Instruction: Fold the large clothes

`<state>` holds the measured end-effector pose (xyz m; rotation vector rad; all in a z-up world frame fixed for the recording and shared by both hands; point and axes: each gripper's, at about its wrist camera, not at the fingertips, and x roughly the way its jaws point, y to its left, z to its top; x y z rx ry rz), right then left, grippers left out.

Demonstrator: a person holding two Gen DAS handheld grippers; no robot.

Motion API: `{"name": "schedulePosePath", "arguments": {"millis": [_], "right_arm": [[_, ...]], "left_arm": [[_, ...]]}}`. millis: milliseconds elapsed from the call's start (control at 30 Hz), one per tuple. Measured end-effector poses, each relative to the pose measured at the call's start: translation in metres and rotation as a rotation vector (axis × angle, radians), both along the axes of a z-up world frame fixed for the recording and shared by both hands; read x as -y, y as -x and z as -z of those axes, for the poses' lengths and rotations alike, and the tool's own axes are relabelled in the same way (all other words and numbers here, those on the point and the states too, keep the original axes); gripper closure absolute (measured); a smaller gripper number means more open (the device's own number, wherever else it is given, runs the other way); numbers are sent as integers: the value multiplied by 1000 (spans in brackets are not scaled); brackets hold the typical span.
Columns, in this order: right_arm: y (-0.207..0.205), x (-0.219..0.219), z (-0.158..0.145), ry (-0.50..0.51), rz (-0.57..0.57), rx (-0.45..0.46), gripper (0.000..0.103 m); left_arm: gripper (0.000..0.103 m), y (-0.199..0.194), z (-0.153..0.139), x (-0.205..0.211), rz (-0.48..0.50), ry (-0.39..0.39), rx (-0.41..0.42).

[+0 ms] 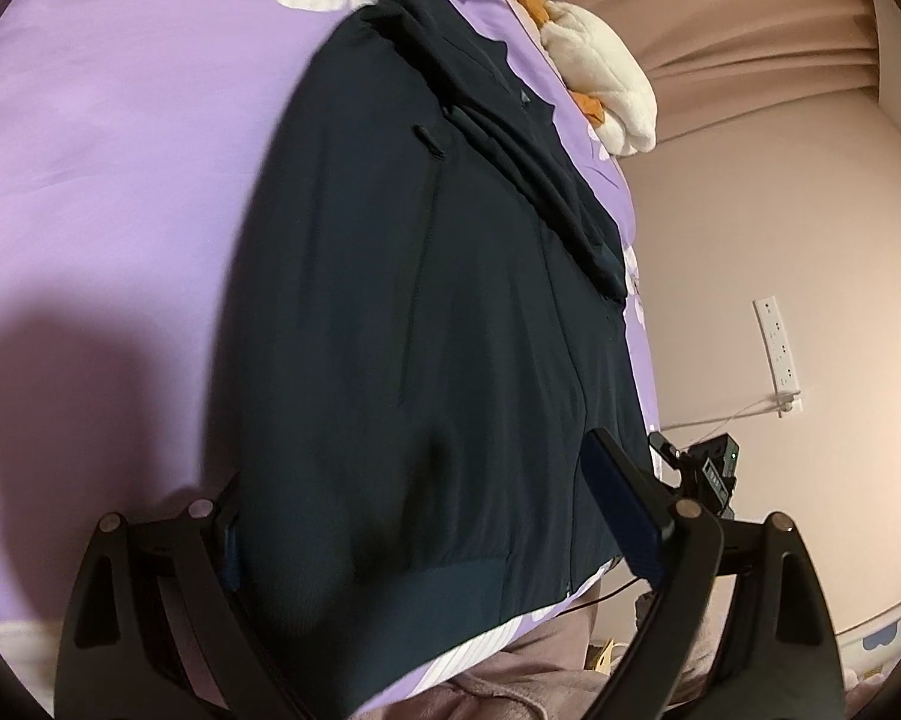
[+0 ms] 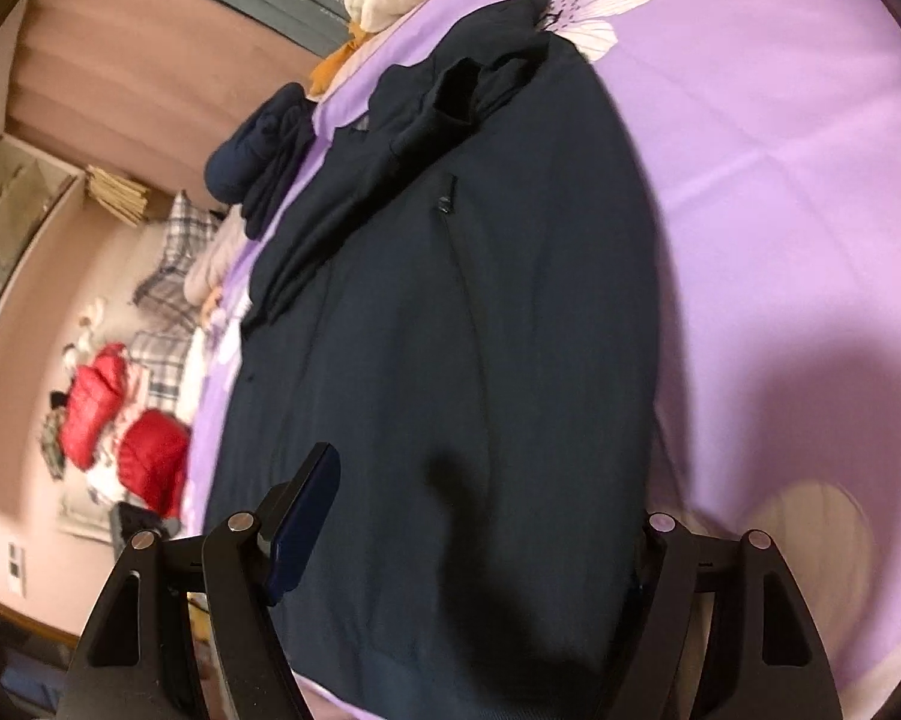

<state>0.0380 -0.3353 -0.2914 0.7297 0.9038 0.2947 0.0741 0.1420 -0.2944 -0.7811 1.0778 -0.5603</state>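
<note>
Jacket of dark navy cloth lies spread flat on a bed, over a purple bedsheet printed with large white flowers, its ribbed hem nearest both cameras and its collar end farthest away. One sleeve is folded across the upper chest, lying diagonally over the body of the garment. A zipped pocket shows on the front, its pull at the top of a long slanted seam. The left gripper hovers over the hem end with its jaws standing wide — nothing is pinched between them, though the cloth fills the gap below. The right gripper hangs over the same end of the jacket from the other side, jaws likewise wide and closed on nothing. Whether either set of fingertips touches the fabric cannot be told. Past the collar, at the bed's far edge, sits a white and orange plush toy, and beside it a second dark garment lies bundled. On the floor next to the bed — seen from the right wrist — lie red padded clothes.
</note>
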Motion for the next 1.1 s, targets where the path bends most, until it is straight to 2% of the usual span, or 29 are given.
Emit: {"name": "schedulePosePath", "arguments": {"millis": [200,333,533,700,800,900,1000,1033,1100], "right_arm": [[-6,-4,1,-48,-43,-4,25],[7,-3,2,-52,-88,-16,25],[32,13,3,-67,-82,-42,25],[44,4,4,-58,-116,-78,25],[47,-4,4,-27,-121,-70,25],[36,-8,6,-38,-108,-64,25],[20,-18,4,-34,-109,-46,25],[15,-23,3,-20,-112,-35,29],[10,-31,1,22,-120,-25,37]], "left_arm": [[12,-5,0,6,17,17,5],[16,2,3,4,30,17,1],[16,18,4,0,33,30,-11],[19,27,4,-3,7,34,-15],[19,22,5,-3,-1,38,-19],[19,10,3,1,-10,24,-19],[28,1,3,6,-19,12,-21],[31,-2,3,7,-22,6,-23],[49,-5,5,9,-29,-9,-34]]}}
